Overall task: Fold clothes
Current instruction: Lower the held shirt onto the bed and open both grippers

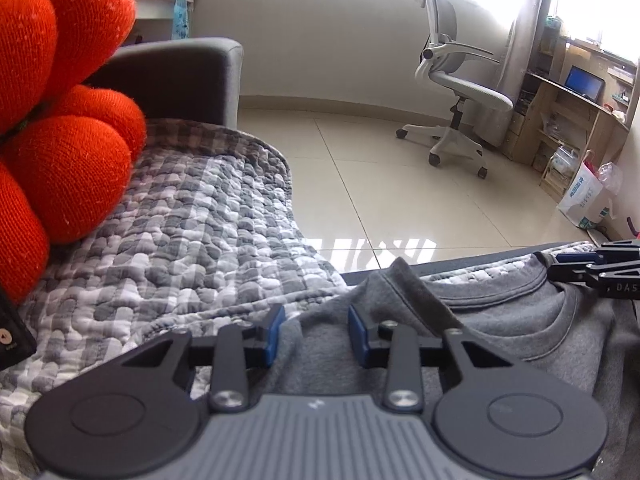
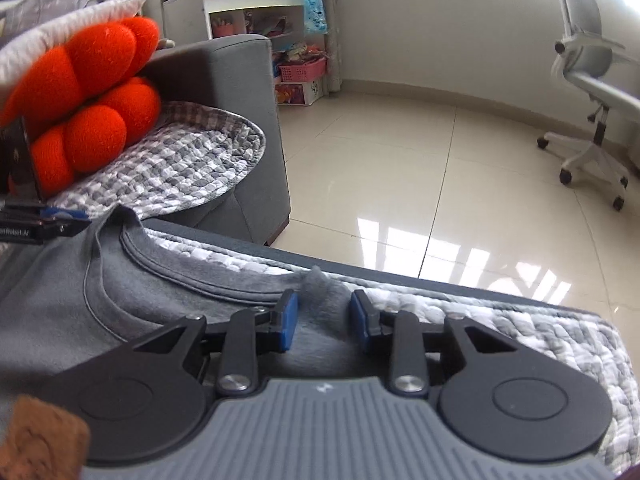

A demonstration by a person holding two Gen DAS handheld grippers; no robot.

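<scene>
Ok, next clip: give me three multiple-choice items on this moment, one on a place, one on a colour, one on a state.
1. Where does the grey sweatshirt lie?
A. on the tiled floor
B. on the checked quilt
C. over the office chair

2. What colour is the knitted cushion?
A. orange-red
B. blue
C. green

3. How do the jaws of the left gripper stand?
A. clamped flat together on nothing
B. apart, with sweatshirt cloth between the pads
C. closed around the cushion

Answers:
1 B, as the quilt shows beyond the collar and beside the shoulder.
2 A, as its lobes are bright orange-red in both views.
3 B, as a clear gap separates the blue pads and grey cloth fills it.
</scene>
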